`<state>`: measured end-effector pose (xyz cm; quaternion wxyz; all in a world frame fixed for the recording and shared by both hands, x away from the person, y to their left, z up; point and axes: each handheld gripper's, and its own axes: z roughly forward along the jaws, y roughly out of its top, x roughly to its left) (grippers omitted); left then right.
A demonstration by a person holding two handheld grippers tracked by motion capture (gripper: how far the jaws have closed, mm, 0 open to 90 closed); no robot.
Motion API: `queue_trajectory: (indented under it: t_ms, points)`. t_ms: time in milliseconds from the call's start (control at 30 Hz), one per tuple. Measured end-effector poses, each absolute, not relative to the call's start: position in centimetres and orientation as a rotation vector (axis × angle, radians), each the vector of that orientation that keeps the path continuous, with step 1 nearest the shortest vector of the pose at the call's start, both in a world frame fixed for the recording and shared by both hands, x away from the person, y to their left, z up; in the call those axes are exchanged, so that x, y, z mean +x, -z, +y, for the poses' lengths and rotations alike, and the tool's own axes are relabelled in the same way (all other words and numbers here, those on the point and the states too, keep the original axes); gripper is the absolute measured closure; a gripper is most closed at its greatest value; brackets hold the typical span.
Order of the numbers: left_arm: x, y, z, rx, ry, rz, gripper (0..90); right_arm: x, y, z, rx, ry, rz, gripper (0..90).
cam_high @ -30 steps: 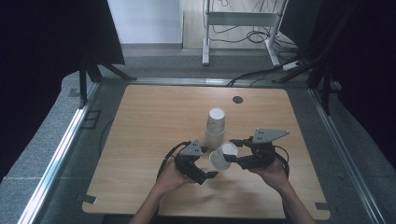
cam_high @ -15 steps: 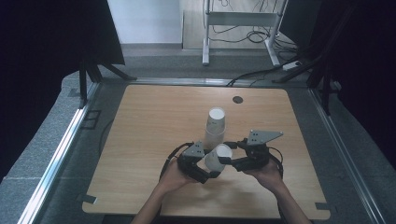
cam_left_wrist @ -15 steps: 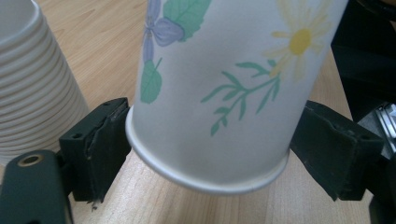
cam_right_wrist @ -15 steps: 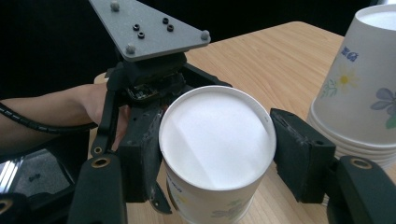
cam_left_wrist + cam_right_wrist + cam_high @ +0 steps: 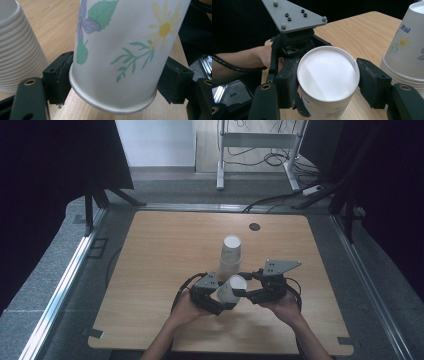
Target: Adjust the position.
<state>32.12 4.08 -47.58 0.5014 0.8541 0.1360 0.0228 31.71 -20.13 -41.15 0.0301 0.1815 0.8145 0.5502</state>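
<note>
So my right tongs (image 5: pixel 243 292) are clamped on the cup (image 5: pixel 231 290), held sideways over the wood table (image 5: pixel 165 250) just in front of the stack (image 5: pixel 230 257), and my left tongs (image 5: pixel 220 306) have just been closing around its other end, pads about touching.

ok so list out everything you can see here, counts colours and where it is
paper cup: 1, white with flower print, lifted between the two grippers near the table's front
cup stack: 1, white, upside down mid-table, just behind the held cup
table: 1, light wood, centre
round mark: 1, dark, far right of the tabletop
metal frame: 1, grey, on the floor beyond the table
left gripper: 1, black, jaws just closing around the cup's base
right gripper: 1, black, shut on the cup
hands: 2, front edge
</note>
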Motion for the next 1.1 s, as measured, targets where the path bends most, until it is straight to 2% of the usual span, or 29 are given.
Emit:
queue_trajectory:
  t_ms: [400, 700, 833, 1100]
  points:
    - [32.10, 47.60, 4.13, 2.089, -0.070, 0.325, 30.8, 31.95, 41.28, -20.22, 0.561, -1.678, 2.539, 36.4]
    - [32.09, 47.35, 4.16, 2.114, -0.081, 0.318, 32.5, 32.14, 41.23, -20.17, 0.559, -1.668, 2.560, 34.9]
    - [31.97, 47.23, 3.96, 2.136, -0.093, 0.306, 32.9, 32.27, 41.28, -20.03, 0.575, -1.658, 2.580, 26.7]
    - [31.91, 46.92, 3.92, 2.185, -0.118, 0.308, 32.9, 32.15, 40.64, -20.53, 0.571, -1.558, 2.617, 19.5]
